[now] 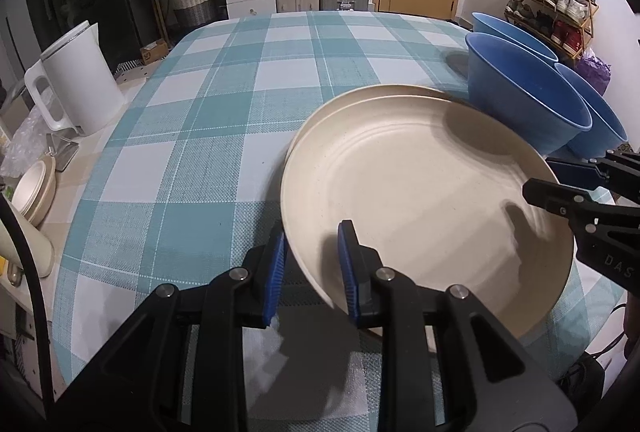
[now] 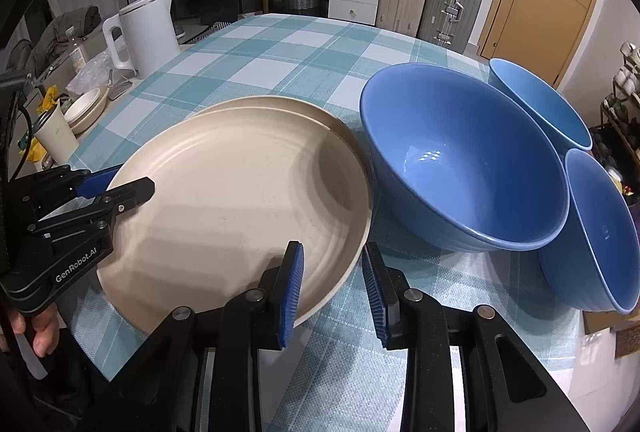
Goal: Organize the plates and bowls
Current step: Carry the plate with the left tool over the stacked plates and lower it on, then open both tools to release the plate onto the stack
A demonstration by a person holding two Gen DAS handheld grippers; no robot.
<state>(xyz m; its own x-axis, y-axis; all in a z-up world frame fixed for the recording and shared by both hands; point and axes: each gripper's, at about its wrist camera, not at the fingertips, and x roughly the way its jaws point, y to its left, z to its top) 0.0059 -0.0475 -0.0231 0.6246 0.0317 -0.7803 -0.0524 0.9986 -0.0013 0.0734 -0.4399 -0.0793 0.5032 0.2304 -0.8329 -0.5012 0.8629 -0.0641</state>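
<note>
Checked tablecloth (image 2: 280, 52), cluttered room. Left gripper (image 1: 312, 268) and right gripper (image 2: 332, 288) both clamp the top cream plate's (image 2: 240, 200) rim, over the second plate (image 2: 256, 102). Three blue bowls (image 2: 460, 160) unstacked (most remains).

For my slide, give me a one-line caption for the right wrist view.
Both grippers, left and right, clamp opposite rims of the top cream plate beside three blue bowls on a checked tablecloth.

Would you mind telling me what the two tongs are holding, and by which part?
Both grip the top cream plate by its rim: left tongs at its near-left edge, right tongs at its near-right edge.
</note>
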